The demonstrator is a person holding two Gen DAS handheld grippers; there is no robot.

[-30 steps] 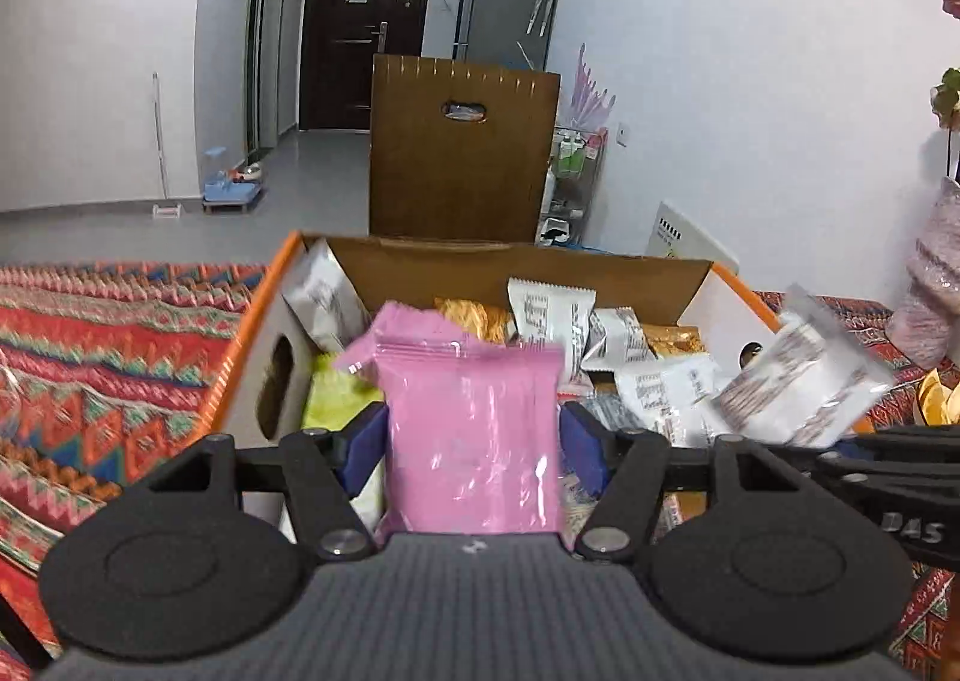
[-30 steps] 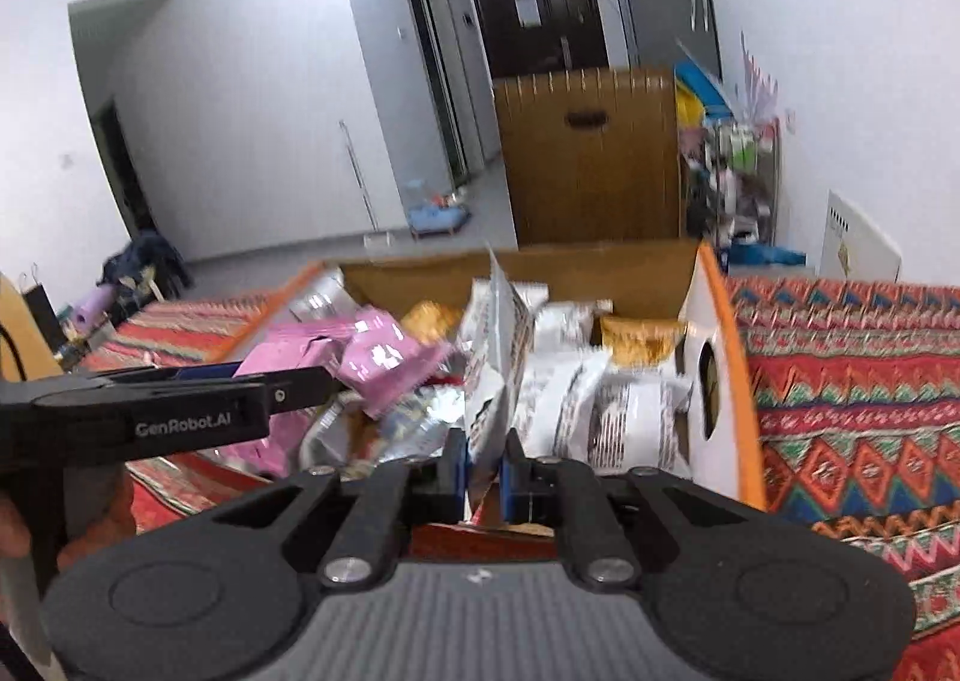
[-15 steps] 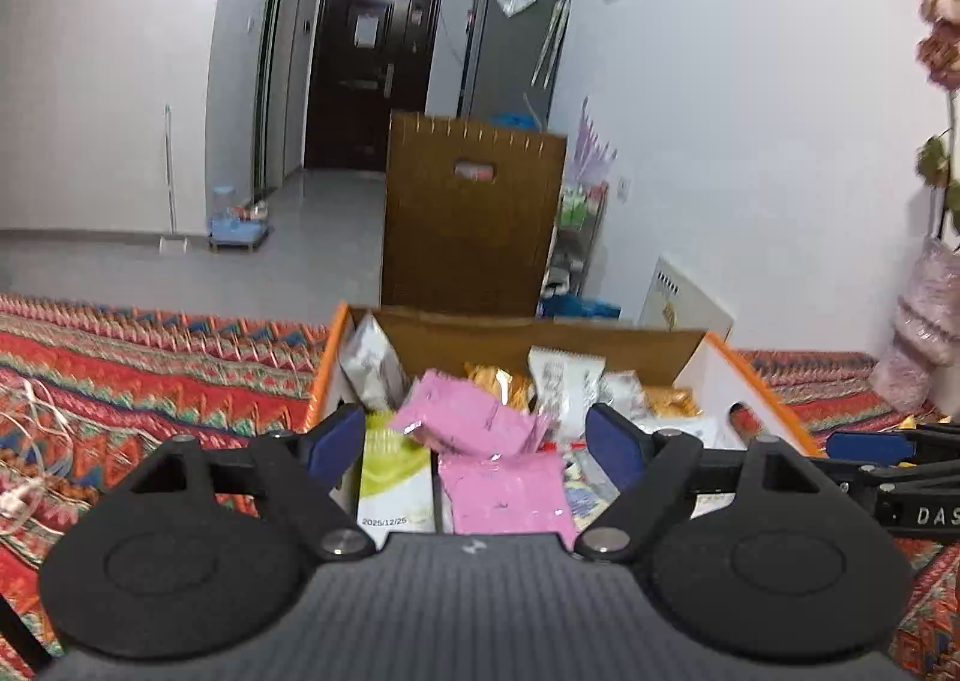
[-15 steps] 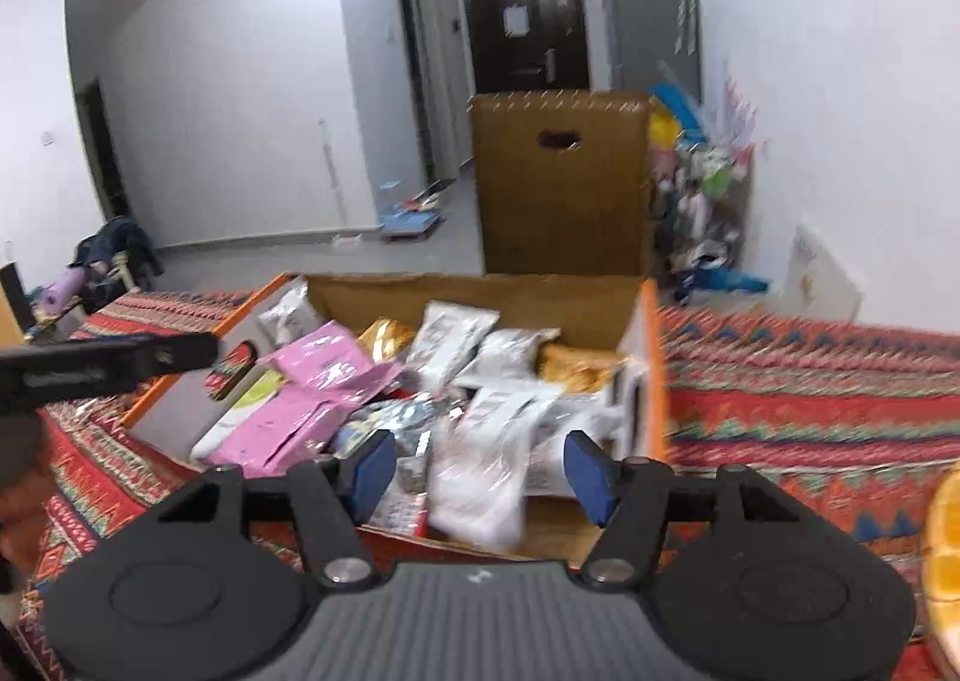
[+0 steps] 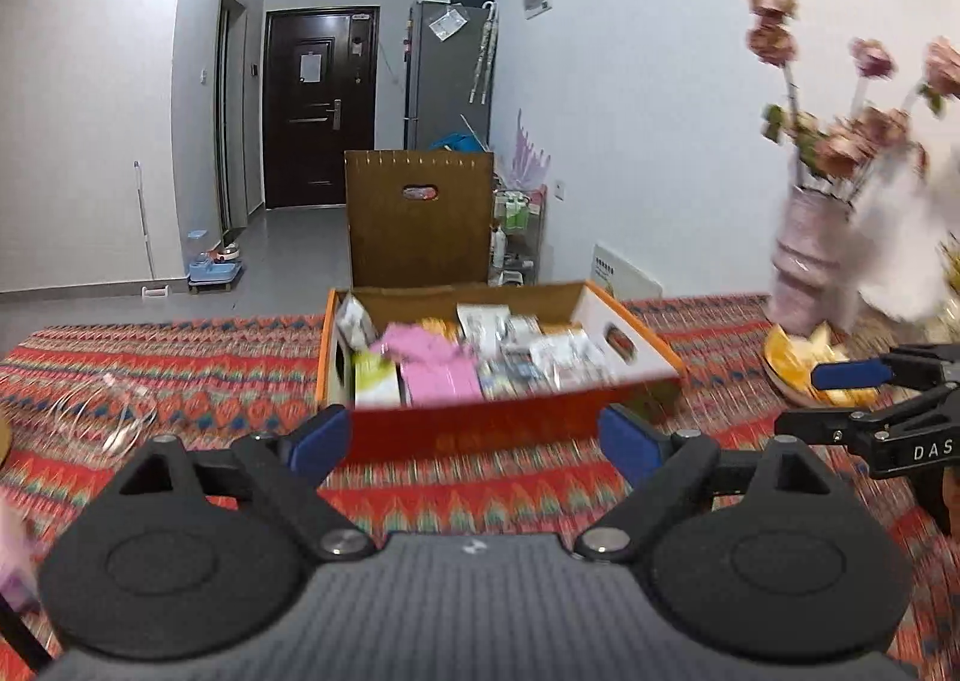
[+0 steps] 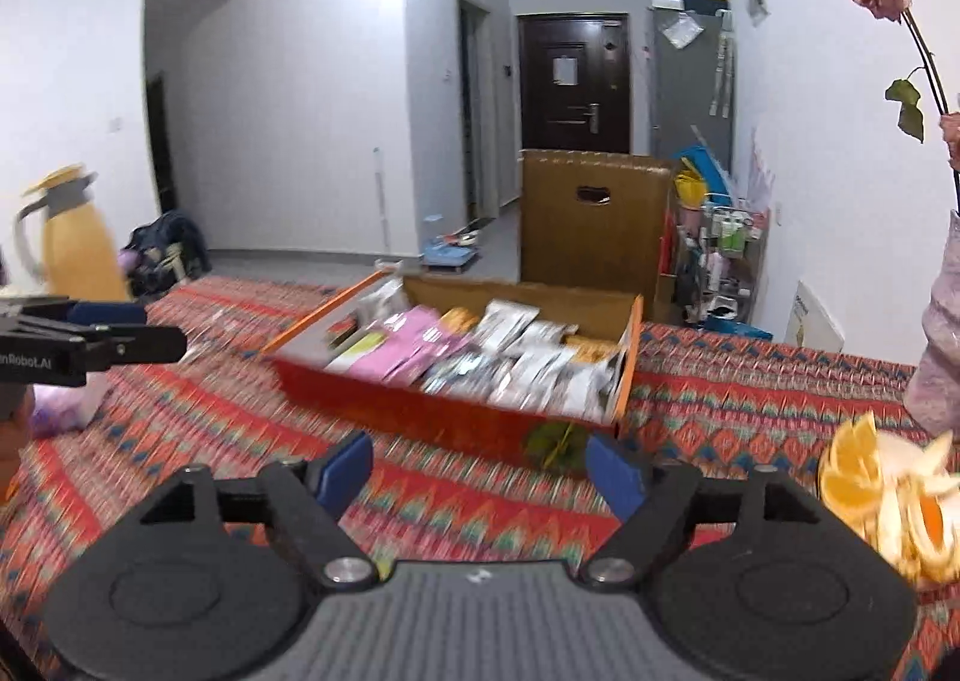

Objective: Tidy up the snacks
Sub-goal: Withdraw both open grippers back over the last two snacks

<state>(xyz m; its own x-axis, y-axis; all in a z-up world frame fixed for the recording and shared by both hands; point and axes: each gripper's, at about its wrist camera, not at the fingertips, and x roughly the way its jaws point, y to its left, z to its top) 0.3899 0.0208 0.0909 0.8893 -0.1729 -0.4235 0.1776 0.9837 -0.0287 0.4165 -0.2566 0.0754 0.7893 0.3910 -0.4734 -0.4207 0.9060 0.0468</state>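
An orange-edged cardboard box [image 5: 504, 429] full of snack packets stands on the patterned cloth; it also shows in the right wrist view [image 6: 456, 411]. Pink packets [image 5: 438, 375] lie at its left middle, silver and white packets [image 5: 558, 357] to the right; the right wrist view shows the pink packets [image 6: 402, 351] too. My left gripper [image 5: 474, 444] is open and empty, pulled back in front of the box. My right gripper [image 6: 480, 471] is open and empty, also short of the box. Each gripper shows at the edge of the other's view.
A pink vase with dried flowers [image 5: 810, 261] stands at the right. A plate of orange slices [image 6: 888, 501] lies near the right gripper. A yellow jug [image 6: 72, 237] stands at the far left. A clear cable loop [image 5: 102, 417] lies on the cloth.
Both grippers let go of their packets into the box, opened, and drew back away from it. The pink and silver packets now lie in the box.
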